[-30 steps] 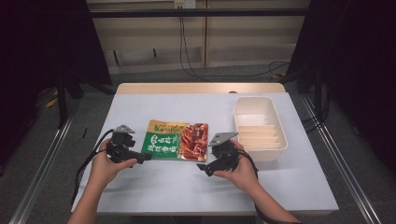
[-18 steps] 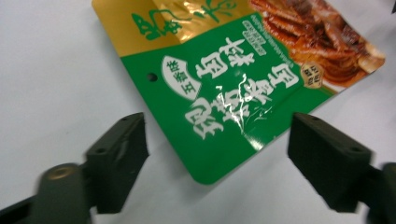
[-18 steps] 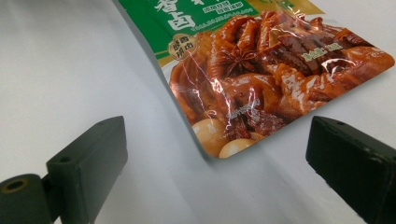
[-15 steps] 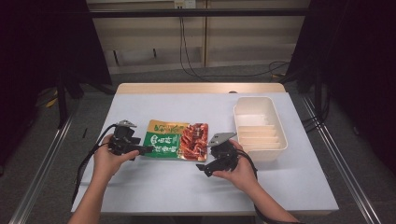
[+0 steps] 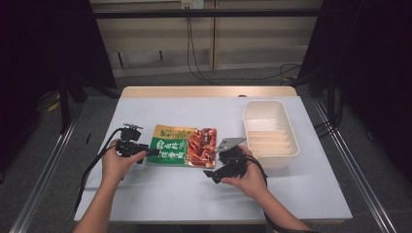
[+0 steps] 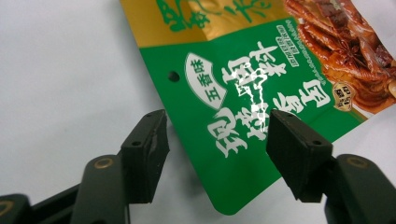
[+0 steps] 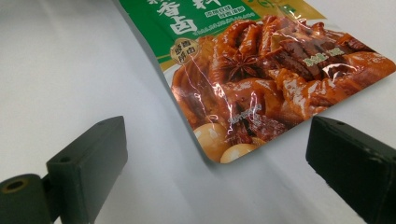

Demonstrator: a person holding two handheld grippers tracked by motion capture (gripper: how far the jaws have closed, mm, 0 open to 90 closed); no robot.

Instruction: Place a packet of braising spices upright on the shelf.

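White table [image 5: 160, 204]: left gripper [image 6: 212, 133] closing around, seemingly not gripping, food pouch [image 6: 243, 93].

Green, gold, red-brown packet [image 5: 184, 145]

white table [image 5: 160, 194] bears flat food pouch [image 5: 184, 145] left of centre, white ridged tray [image 5: 270, 132] at right.

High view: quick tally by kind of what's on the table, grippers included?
Food pouch: 1
White tray: 1
Grippers: 2, left gripper with its jaws just closing around the pouch's green corner, pads not yet pressing; right gripper open near the pouch's red end
Total: 4
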